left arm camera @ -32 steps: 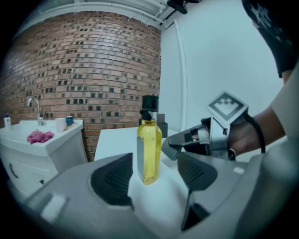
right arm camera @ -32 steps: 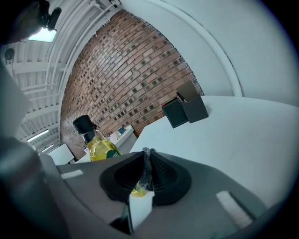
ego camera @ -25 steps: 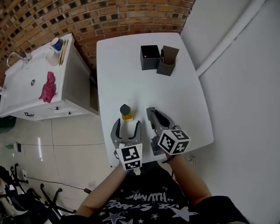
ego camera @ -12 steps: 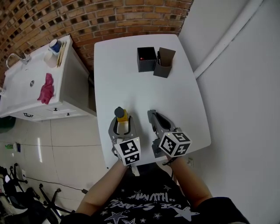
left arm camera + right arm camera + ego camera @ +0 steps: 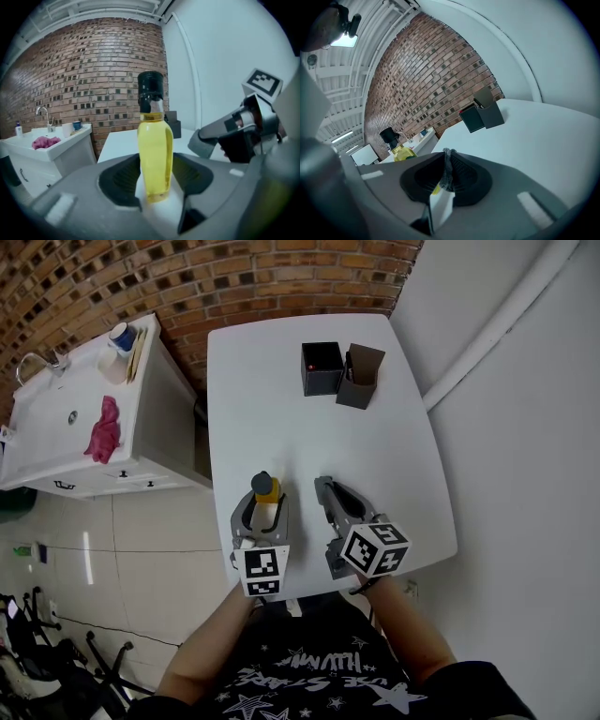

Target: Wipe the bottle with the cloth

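A yellow bottle (image 5: 267, 490) with a black cap stands upright near the left edge of the white table (image 5: 309, 432). My left gripper (image 5: 263, 506) has just been closing and is now shut on the bottle (image 5: 155, 159), its pads pressing the lower body on both sides. To its right, my right gripper (image 5: 323, 486) is shut on a thin grey cloth (image 5: 448, 165), which sticks up between the jaws. In the right gripper view the bottle (image 5: 399, 151) shows to the left, apart from the cloth.
A black box (image 5: 321, 367) and a brown box (image 5: 361, 375) stand together at the table's far end. Left of the table is a white sink counter (image 5: 56, 442) with a pink rag (image 5: 103, 427), a cup (image 5: 120, 336) and a faucet (image 5: 33, 362).
The left gripper slid forward around the bottle, which stood just beyond its wide jaws a second ago, and the jaws narrowed onto it. The right gripper stayed put.
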`<action>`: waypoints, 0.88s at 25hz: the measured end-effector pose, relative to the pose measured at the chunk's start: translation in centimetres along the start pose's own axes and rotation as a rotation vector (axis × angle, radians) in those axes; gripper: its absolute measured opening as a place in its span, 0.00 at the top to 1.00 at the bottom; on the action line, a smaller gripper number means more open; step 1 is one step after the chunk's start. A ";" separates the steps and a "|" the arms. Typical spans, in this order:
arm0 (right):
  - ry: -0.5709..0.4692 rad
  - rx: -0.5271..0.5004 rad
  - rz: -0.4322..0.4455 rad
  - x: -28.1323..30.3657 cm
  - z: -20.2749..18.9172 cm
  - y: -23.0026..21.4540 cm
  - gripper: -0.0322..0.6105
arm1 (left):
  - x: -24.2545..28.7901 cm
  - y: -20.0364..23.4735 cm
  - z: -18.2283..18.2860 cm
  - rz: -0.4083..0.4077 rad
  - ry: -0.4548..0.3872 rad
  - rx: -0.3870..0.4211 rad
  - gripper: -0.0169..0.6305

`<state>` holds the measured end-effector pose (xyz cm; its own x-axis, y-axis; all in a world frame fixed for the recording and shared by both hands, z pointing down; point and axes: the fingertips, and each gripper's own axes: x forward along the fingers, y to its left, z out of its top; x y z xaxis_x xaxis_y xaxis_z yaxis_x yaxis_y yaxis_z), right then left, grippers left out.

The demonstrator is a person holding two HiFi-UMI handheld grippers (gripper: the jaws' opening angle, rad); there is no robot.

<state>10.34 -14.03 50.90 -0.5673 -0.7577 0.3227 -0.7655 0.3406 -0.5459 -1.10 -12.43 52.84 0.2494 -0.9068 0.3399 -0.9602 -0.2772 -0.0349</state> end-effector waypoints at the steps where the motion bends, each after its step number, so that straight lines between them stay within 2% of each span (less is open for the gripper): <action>1: 0.000 0.000 0.005 0.2 -0.1 0.2 0.89 | 0.0 0.0 0.0 -0.037 -0.004 0.013 0.65; 4: 0.002 -0.005 0.023 0.6 -0.1 1.0 0.89 | -0.3 -0.3 -0.2 -0.174 -0.016 0.053 0.65; 9: 0.001 -0.004 0.024 1.1 0.2 1.7 0.89 | -0.8 -0.9 -0.3 -0.422 -0.006 0.073 0.66; 22: 0.001 -0.003 0.002 1.6 -0.3 3.7 0.89 | -1.7 -1.7 -0.6 -0.784 -0.001 0.252 0.66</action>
<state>6.51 -13.83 49.68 -0.5690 -0.7567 0.3220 -0.7651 0.3437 -0.5445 0.05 -10.22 52.92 0.8363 -0.4204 0.3521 -0.4498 -0.8931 0.0022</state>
